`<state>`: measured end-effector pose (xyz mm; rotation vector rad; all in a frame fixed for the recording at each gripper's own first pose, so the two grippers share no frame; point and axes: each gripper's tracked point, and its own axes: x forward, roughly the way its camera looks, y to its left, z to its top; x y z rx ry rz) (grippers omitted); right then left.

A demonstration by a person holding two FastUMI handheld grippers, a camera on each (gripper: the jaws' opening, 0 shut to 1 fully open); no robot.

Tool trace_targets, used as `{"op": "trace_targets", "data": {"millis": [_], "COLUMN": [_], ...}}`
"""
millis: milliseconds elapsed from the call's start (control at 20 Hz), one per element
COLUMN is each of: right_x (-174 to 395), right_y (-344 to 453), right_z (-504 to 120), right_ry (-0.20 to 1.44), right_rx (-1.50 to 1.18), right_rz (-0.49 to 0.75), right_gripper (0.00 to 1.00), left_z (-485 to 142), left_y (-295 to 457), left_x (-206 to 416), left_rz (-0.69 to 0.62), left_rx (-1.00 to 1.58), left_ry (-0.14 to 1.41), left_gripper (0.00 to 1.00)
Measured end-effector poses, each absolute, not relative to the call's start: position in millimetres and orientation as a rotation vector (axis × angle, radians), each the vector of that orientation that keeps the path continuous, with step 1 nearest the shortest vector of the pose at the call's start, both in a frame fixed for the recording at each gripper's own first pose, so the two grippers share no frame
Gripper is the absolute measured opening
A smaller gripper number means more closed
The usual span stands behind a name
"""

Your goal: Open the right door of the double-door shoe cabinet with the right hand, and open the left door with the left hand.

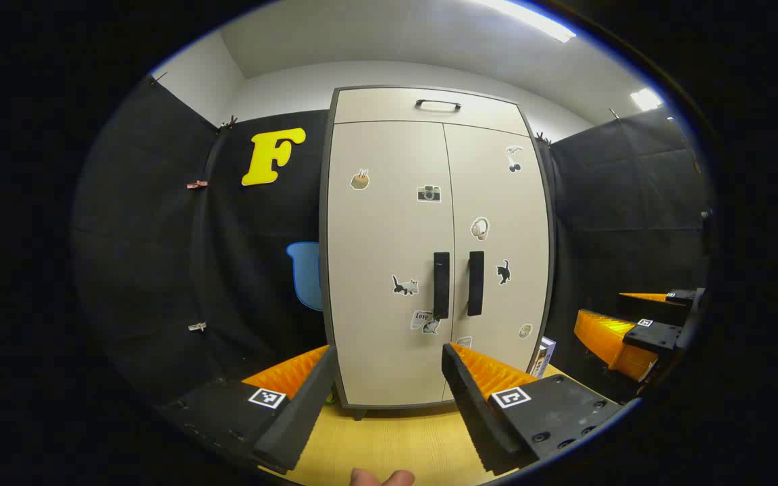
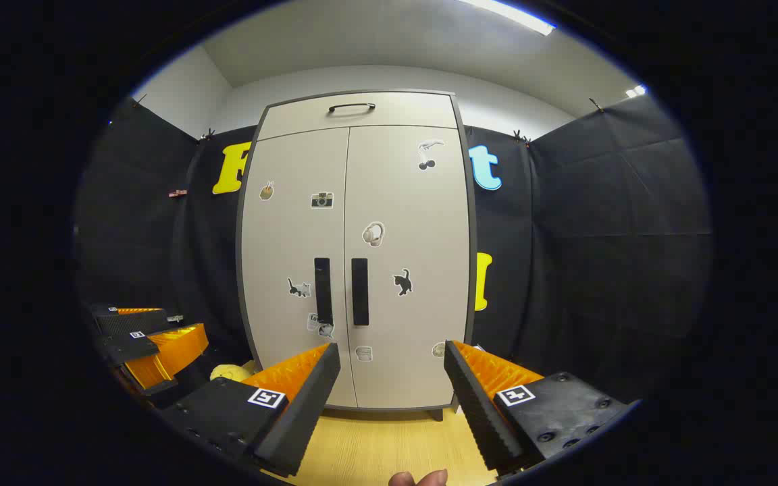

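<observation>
Ahead of both tongs, the shoe cabinet point(image 1: 429, 256) is standing on the surface with right door point(image 2: 406, 263) and left door point(image 1: 389, 263) shut; right tongs point(image 2: 389, 378) and left tongs point(image 1: 389, 378) are gaping wide, gripping nothing, neither handle reached.

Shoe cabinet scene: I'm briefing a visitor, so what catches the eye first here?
The tall pale shoe cabinet stands centre, both doors closed and dotted with stickers, two black vertical handles side by side at the middle seam. In front, the right gripper is open with orange-backed fingers; the left gripper is open too.
</observation>
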<state>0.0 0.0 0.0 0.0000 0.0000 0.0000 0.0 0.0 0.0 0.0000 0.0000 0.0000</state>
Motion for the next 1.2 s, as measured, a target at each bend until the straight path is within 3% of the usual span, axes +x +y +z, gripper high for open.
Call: {"op": "trace_targets", "data": {"millis": [950, 1200], "right_x": [1.6, 26.7], "right_y": [7.7, 12.2], "right_z": [-0.2, 9.4], "right_ry": [0.007, -0.006], "right_rx": [-0.012, -0.025], "right_rz": [0.012, 0.016], "right_gripper": [0.98, 0.97], "left_z": [2.5, -0.5], "left_y": [6.1, 9.4], "left_x": [0.3, 3.9], "left_rz": [0.008, 0.013], "left_rx": [-0.004, 0.006], "left_ry": [-0.006, -0.001], "left_gripper": [0.95, 0.95]}}
